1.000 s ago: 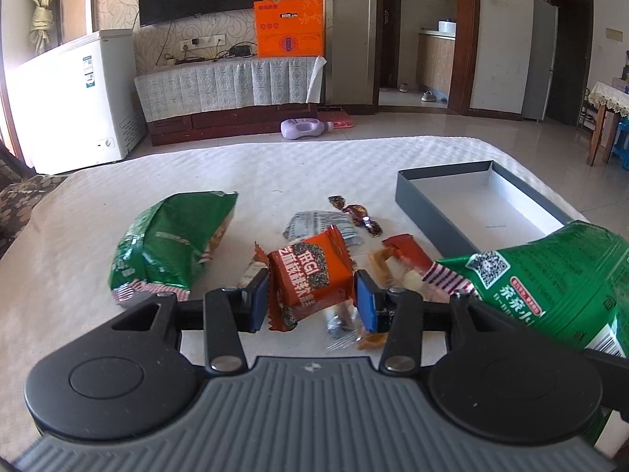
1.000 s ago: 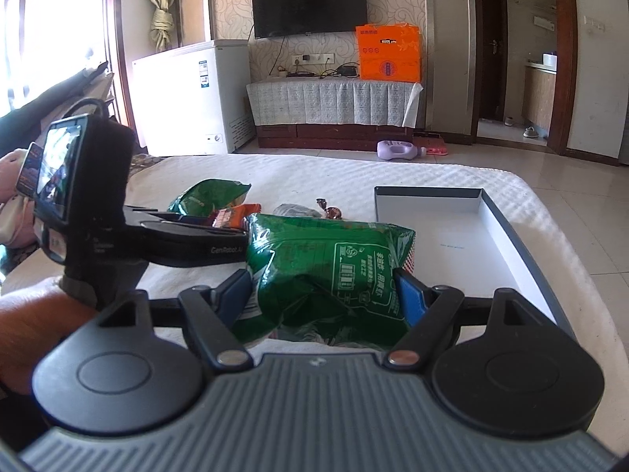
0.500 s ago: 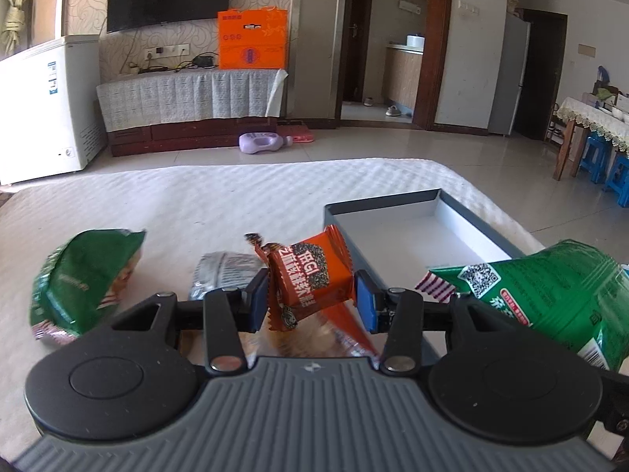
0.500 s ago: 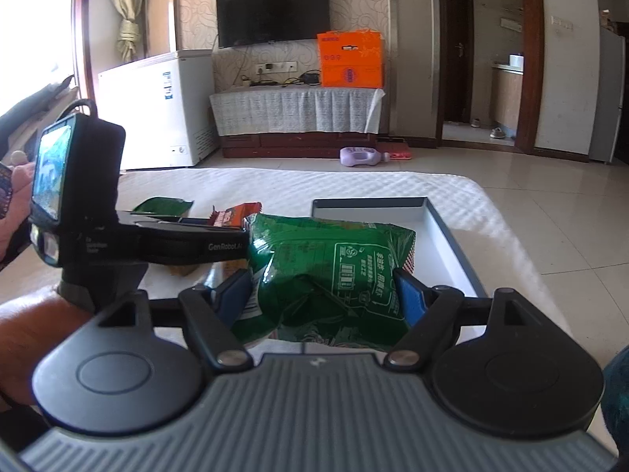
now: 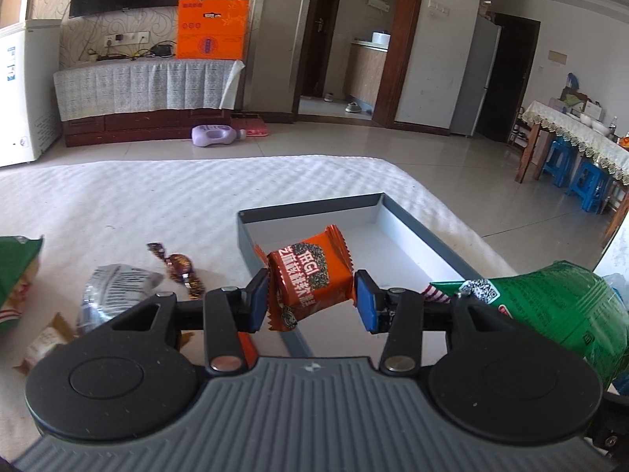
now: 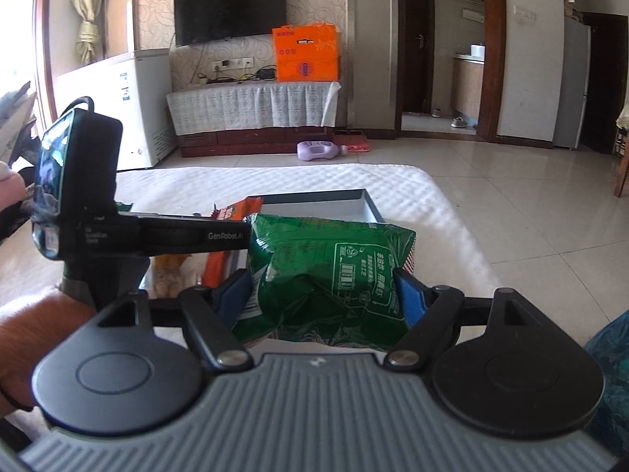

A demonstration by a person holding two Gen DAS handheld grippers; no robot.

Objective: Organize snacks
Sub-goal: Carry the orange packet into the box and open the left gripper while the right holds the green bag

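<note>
A: Starting at the left, what lies beside the left claw (image 5: 310, 301)?

B: Far to its left, at the frame edge, a green bag (image 5: 17, 271). Nearer in, a small tan packet (image 5: 43, 344) and a crumpled silver packet (image 5: 112, 289), then a dark wrapped candy (image 5: 179, 269) just left of the left pad. All rest on the white quilted surface (image 5: 165, 196).

A: And the claw itself?

B: It is clamped on an orange snack packet (image 5: 308, 277), blue pads pressing both sides. The packet hangs tilted in the air, over the near left corner of the grey tray (image 5: 428, 240), which stretches away ahead and to the right of the claw. The tray's white floor is bare where it shows.

A: To its right?

B: The green chip bag (image 5: 558, 303), seen with its code label facing up.

A: What does the right view give?

B: A hand (image 6: 39, 338) at the far left grips the left tool's handle, whose arm reaches across ahead of the right claw (image 6: 326, 291). That claw grips the green chip bag (image 6: 334, 271) between its pads, crumpling it. The bag covers most of the tray (image 6: 314, 206); only the far end shows beyond it.
</note>
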